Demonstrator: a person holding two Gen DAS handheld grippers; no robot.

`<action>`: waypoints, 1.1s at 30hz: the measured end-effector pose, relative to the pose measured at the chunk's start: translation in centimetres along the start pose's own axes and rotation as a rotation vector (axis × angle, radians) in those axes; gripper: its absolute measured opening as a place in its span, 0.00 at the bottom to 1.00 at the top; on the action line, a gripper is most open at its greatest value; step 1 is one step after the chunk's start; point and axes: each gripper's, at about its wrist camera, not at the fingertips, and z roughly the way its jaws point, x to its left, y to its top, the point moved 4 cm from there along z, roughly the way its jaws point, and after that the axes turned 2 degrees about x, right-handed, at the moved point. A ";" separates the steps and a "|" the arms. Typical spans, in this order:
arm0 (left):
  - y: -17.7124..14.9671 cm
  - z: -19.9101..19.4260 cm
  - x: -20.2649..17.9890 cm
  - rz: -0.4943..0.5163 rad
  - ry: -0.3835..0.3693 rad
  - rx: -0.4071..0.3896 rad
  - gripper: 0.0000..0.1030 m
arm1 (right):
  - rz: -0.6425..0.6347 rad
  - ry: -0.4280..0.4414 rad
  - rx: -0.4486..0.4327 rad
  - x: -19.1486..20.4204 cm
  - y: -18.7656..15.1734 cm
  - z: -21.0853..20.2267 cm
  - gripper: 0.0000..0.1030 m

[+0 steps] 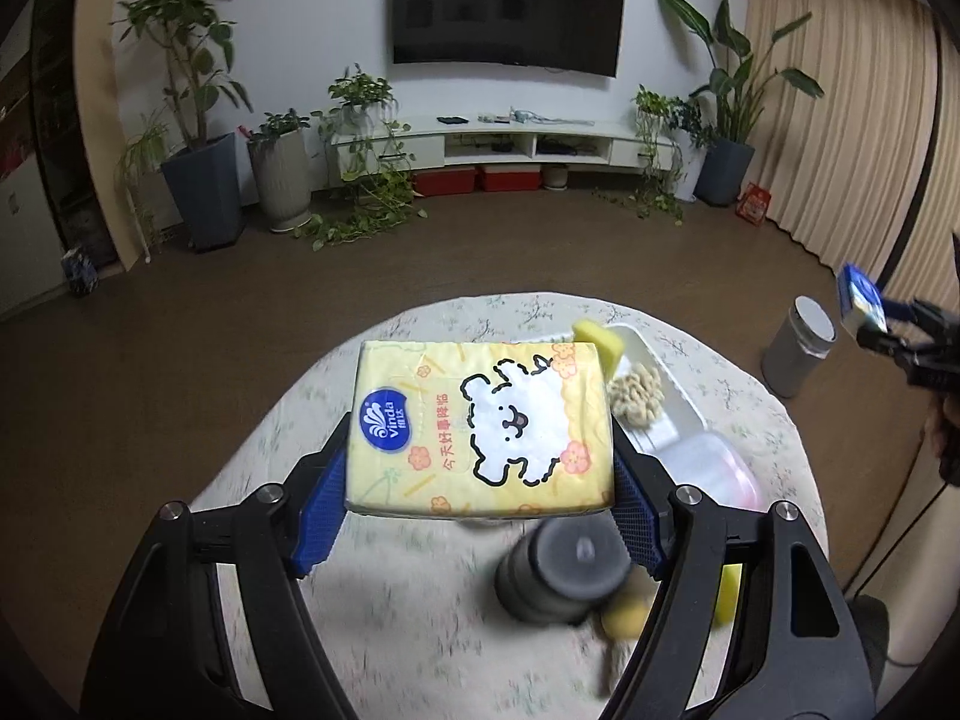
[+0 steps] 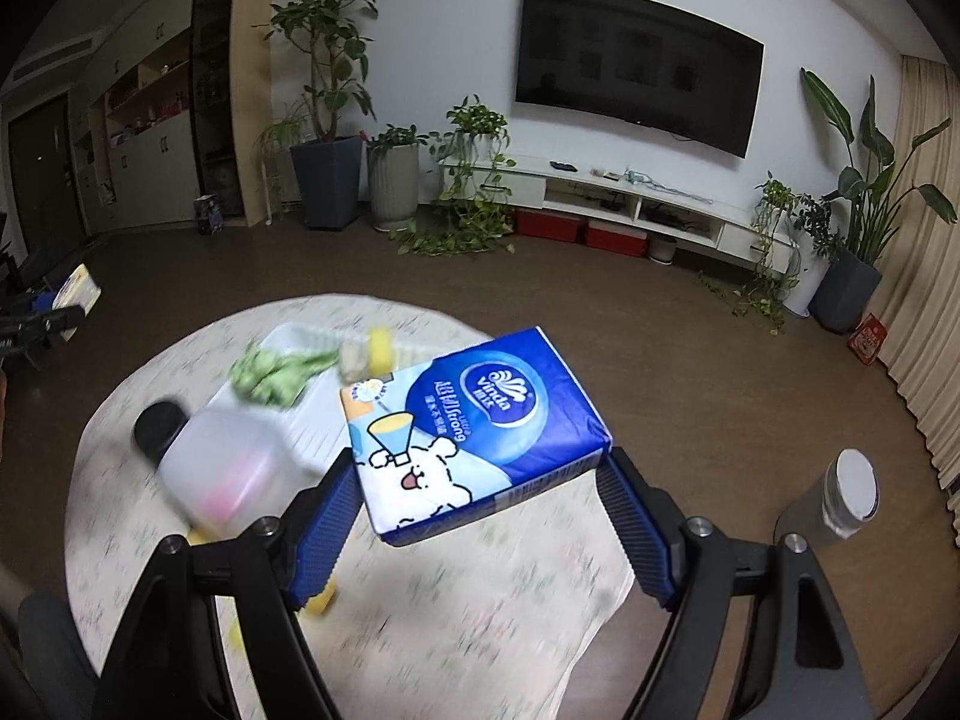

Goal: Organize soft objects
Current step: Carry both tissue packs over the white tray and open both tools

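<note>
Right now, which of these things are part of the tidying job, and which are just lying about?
Part of the job:
- yellow tissue pack, clamped in the left tool
- blue tissue pack, clamped in the right tool
- white tray
- yellow sponge and green cloth in it

Just lying about:
- television
- potted plants
- grey bin

Dark wall-mounted television [image 1: 509,11] at twelve o'clock, white low media cabinet [image 1: 480,141] beneath it, red boxes [image 1: 474,179] under the cabinet, potted plants [image 1: 201,120] at ten and two o'clock, beige curtain [image 1: 840,102] at two, grey cylindrical bin [image 2: 837,501] on brown floor [image 1: 240,312] at four.
</note>
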 end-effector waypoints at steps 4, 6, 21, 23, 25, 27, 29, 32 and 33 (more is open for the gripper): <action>2.3 4.1 -0.9 0.064 -0.027 0.055 0.71 | -0.027 0.003 0.017 -0.5 3.6 3.2 0.78; 3.0 6.2 -1.2 0.078 -0.047 0.094 0.71 | -0.045 0.005 0.036 -0.5 4.9 5.2 0.78; 1.6 20.0 -3.9 0.252 -0.078 0.362 0.71 | -0.295 0.179 0.213 7.3 5.1 19.8 0.78; 1.5 20.9 -4.0 0.261 -0.089 0.377 0.71 | -0.334 0.193 0.232 8.4 4.7 20.9 0.78; 1.3 21.5 -4.5 0.281 -0.105 0.393 0.71 | -0.368 0.202 0.246 9.4 4.4 21.7 0.78; 0.8 22.1 -4.9 0.309 -0.104 0.413 0.71 | -0.399 0.203 0.259 10.1 4.1 22.4 0.78; 0.4 22.9 -5.1 0.331 -0.101 0.431 0.71 | -0.423 0.209 0.274 10.7 3.8 23.1 0.78; 0.3 23.5 -5.3 0.336 -0.102 0.436 0.71 | -0.448 0.213 0.289 11.3 3.2 23.9 0.78; 0.4 23.6 -5.4 0.334 -0.105 0.438 0.71 | -0.455 0.216 0.293 11.4 3.1 24.1 0.78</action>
